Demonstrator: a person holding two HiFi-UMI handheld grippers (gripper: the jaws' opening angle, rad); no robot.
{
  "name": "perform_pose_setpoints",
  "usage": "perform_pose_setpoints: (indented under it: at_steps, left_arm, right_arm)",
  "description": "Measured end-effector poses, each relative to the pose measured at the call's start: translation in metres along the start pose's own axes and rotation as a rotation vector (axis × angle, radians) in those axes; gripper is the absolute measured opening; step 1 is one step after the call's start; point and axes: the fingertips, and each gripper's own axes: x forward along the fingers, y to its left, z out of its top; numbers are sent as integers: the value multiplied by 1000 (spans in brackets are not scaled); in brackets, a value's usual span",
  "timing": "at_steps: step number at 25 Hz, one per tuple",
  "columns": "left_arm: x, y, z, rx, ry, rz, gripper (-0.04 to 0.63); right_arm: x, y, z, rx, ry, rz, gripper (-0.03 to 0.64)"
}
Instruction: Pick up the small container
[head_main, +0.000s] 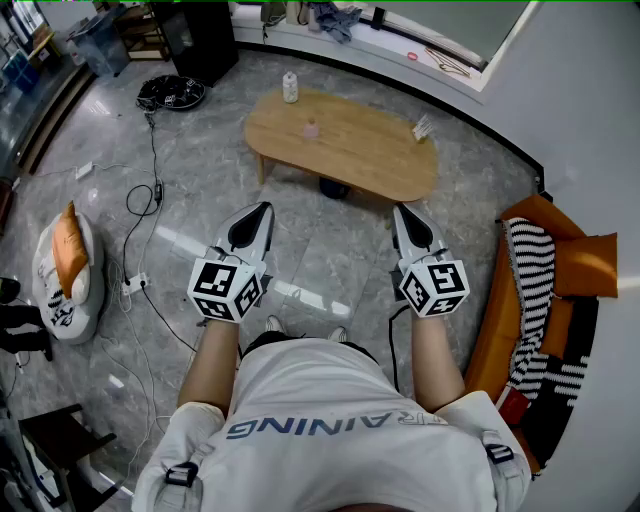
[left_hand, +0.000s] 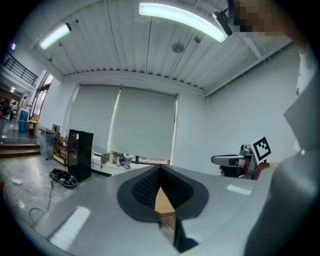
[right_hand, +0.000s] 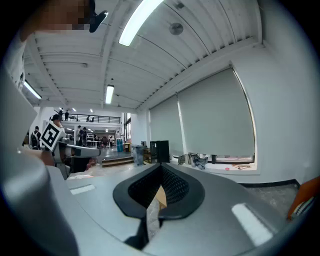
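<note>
On the counter (head_main: 360, 150), left of its middle, stands the small container (head_main: 311, 129), pinkish, squat, looks upright; too small to call a long axis. White bottle (head_main: 290, 87) sits at the counter's far left edge, behind the container. A clear item (head_main: 422, 127) is at the counter's right end, well apart from both.

Both grippers are held short of the counter's near edge, over the floor, nothing touching. Left gripper (head_main: 262, 212): jaws together, nothing in them. Right gripper (head_main: 401, 213): jaws fully closed too, empty.

Key relation: the container lies ahead of the left jaws and a little to their right, across the counter's near edge. From the right jaws it is ahead and clearly off to the left. Judgement: left is the nearer one, and its jaws would need to open before any reach.

Views: only the head view shows the container and the counter layout. Both gripper views look level-to-upward at ceiling lights and blinds, with just a sliver of the counter's wood showing low in the slit between the jaws, no container. Each also catches the other gripper off to its side
</note>
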Motion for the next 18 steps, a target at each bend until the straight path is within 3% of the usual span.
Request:
perform_pose_setpoints:
  at_steps: [18]
  left_arm:
    - [-26,19,-5,-20,-3,-24,2]
  right_arm:
    - [-5,27,-2,4,0,-50,15]
